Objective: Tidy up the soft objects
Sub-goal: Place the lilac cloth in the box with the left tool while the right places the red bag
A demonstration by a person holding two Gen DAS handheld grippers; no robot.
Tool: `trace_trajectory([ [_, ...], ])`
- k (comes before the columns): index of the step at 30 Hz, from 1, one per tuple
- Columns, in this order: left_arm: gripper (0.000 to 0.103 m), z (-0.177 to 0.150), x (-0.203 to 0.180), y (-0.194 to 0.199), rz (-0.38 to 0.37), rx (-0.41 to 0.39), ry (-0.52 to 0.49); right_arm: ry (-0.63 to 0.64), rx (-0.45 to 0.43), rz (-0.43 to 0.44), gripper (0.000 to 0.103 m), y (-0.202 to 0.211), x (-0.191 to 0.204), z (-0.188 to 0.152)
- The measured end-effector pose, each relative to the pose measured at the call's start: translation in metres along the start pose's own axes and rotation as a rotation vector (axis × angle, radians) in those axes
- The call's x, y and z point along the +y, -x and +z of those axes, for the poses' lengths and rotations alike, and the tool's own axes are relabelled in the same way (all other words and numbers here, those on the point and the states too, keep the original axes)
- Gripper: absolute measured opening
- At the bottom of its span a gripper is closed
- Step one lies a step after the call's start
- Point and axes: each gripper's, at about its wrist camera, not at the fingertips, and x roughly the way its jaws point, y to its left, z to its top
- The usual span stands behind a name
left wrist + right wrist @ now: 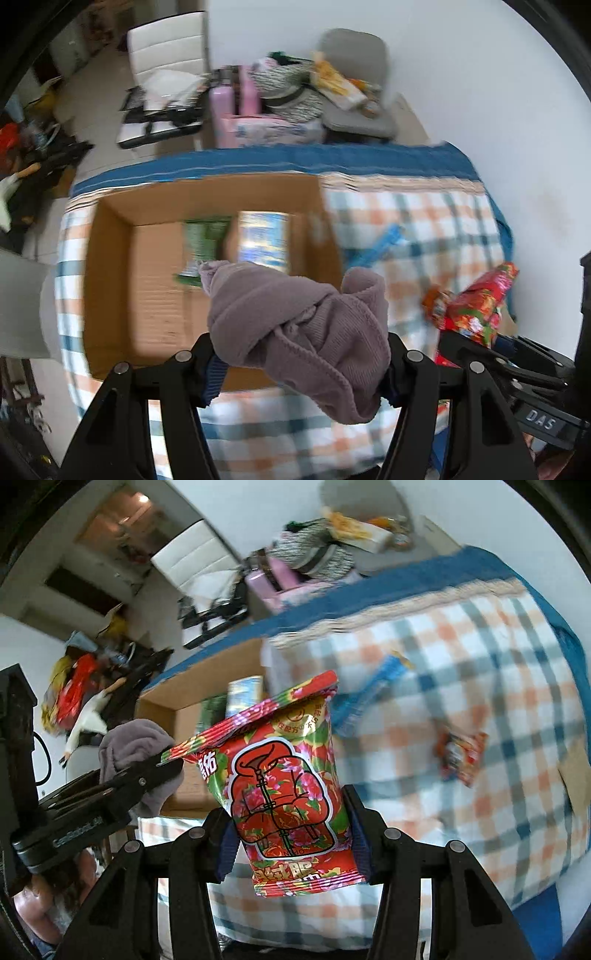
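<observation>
My left gripper [301, 363] is shut on a bunched mauve knitted cloth [295, 332] and holds it above the near edge of an open cardboard box [110, 258]. The box holds a green packet [201, 243] and a blue packet [262, 240]. My right gripper [291, 834] is shut on a red flowered snack bag [284, 786], held upright above the checked cloth. That bag also shows at the right of the left wrist view [476, 306]. The mauve cloth shows at the left of the right wrist view [136, 742].
The table is covered with a checked cloth [424, 221] over a blue one. A blue packet [373, 694] and a small red packet [461, 753] lie on it. Beyond the far edge stand a white chair [166, 66] and a grey chair [354, 51] piled with things.
</observation>
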Motion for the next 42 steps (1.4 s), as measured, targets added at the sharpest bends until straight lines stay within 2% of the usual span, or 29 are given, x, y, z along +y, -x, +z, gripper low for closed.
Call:
trace_trajectory([
  [8, 0.062, 0.027, 0.098, -0.02, 0.121, 0.008, 0.076, 0.066, 0.042, -0.029, 0.053, -0.055, 0.075, 0.022],
  [12, 0.062, 0.042, 0.134, -0.048, 0.16, 0.051, 0.086, 0.063, 0.074, -0.062, 0.053, -0.088, 0.093, 0.027],
  [18, 0.062, 0.063, 0.166, -0.101, 0.205, 0.141, 0.065, 0.056, 0.129, -0.131, 0.053, -0.14, 0.102, 0.032],
  [21, 0.062, 0.071, 0.175, -0.129, 0.21, 0.192, 0.048, 0.053, 0.154, -0.158, 0.053, -0.16, 0.106, 0.031],
  [27, 0.064, 0.082, 0.182, -0.163, 0.212, 0.245, 0.02, 0.032, 0.192, -0.185, 0.053, -0.19, 0.106, 0.029],
  [35, 0.067, 0.085, 0.178, -0.181, 0.218, 0.294, -0.008, 0.007, 0.226, -0.179, 0.053, -0.21, 0.103, 0.028],
  [38, 0.067, 0.086, 0.178, -0.18, 0.21, 0.288, 0.0, -0.002, 0.243, -0.171, 0.054, -0.215, 0.101, 0.028],
  [40, 0.071, 0.087, 0.178, -0.178, 0.203, 0.284, 0.004, -0.008, 0.256, -0.168, 0.054, -0.218, 0.1, 0.027],
  [42, 0.08, 0.086, 0.176, -0.174, 0.2, 0.281, 0.0, -0.018, 0.266, -0.169, 0.054, -0.22, 0.1, 0.025],
])
